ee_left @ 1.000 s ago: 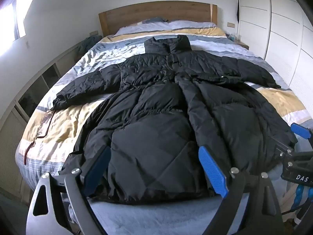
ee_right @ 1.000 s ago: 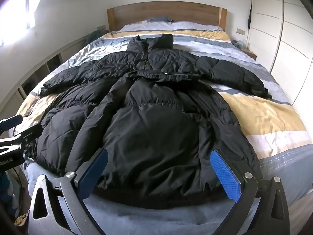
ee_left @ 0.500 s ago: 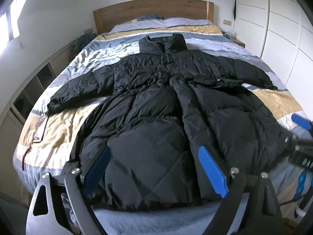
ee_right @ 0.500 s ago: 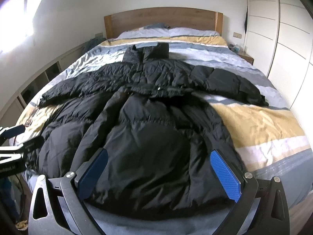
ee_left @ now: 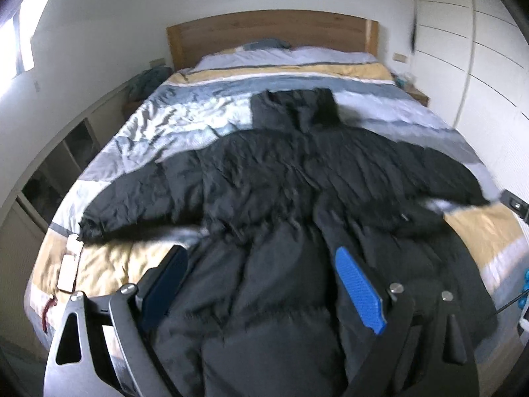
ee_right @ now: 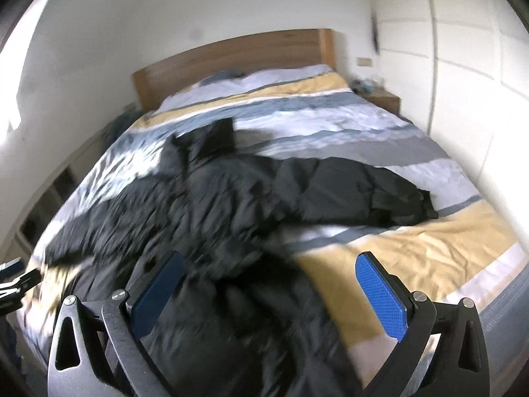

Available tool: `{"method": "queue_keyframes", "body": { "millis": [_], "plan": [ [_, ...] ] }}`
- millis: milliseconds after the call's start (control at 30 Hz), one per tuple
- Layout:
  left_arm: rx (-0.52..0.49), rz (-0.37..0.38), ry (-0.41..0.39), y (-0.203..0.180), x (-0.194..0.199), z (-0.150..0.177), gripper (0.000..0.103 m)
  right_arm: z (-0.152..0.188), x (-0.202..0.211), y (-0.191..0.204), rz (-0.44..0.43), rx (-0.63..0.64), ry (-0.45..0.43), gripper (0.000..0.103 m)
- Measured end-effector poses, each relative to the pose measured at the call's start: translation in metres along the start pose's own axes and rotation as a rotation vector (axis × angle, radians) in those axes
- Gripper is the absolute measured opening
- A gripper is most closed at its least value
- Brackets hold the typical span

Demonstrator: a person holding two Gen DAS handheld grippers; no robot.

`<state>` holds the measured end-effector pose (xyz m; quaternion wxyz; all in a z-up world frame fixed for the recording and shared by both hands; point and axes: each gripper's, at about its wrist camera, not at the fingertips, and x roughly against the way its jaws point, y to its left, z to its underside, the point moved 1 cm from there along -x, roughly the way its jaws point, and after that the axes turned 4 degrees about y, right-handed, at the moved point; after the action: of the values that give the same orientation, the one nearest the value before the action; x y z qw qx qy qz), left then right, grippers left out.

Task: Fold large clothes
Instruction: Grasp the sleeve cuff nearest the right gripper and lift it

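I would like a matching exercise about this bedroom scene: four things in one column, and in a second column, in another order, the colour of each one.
Things:
1. coat
2. headboard
3. gripper pads
4. wardrobe doors

Colours:
A. blue
B. white
C. black
D. light brown wood

Right pairs: 1-C, 2-D, 3-A, 4-B.

The coat lies spread on the striped bed cover, the headboard stands at the far end of the bed, and the wardrobe doors are on the right side of the room.

Home bedroom: striped bed (ee_left: pixel 347 76), wooden headboard (ee_left: pixel 271 36), wardrobe (ee_left: pixel 489 66).
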<state>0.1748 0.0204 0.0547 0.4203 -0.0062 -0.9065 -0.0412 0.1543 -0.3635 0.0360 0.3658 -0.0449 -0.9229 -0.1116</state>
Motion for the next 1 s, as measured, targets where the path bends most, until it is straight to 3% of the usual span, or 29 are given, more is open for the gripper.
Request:
{"method": "queue_keyframes", "body": {
  "millis": [200, 433, 600, 800, 833, 933, 1000],
  "plan": [
    [0.067, 0.008, 0.08, 0.024, -0.045, -0.022, 0.092, -0.026, -0.072, -0.078, 0.031, -0.172, 0.064, 0.102],
    [0.125, -0.125, 0.095, 0.054, -0.078, -0.028, 0.092, -0.008, -0.156, -0.178, 0.013, -0.46, 0.165, 0.102],
    [0.192, -0.17, 0.124, 0.074, -0.097, -0.028, 0.092, 0.003, -0.197, -0.224, -0.039, -0.632, 0.158, 0.102],
    [0.203, -0.184, 0.153, 0.077, -0.113, -0.024, 0.092, -0.001, -0.221, -0.259, -0.108, -0.801, 0.064, 0.1],
    [0.202, -0.181, 0.154, 0.077, -0.116, -0.023, 0.092, -0.002, -0.223, -0.264, -0.115, -0.821, 0.049, 0.094],
    [0.2, -0.169, 0.158, 0.073, -0.121, -0.022, 0.092, -0.004, -0.23, -0.279, -0.134, -0.895, 0.032, 0.049],
    [0.197, -0.158, 0.162, 0.07, -0.124, -0.021, 0.092, -0.003, -0.236, -0.286, -0.169, -0.94, 0.035, 0.042]
  ]
}}
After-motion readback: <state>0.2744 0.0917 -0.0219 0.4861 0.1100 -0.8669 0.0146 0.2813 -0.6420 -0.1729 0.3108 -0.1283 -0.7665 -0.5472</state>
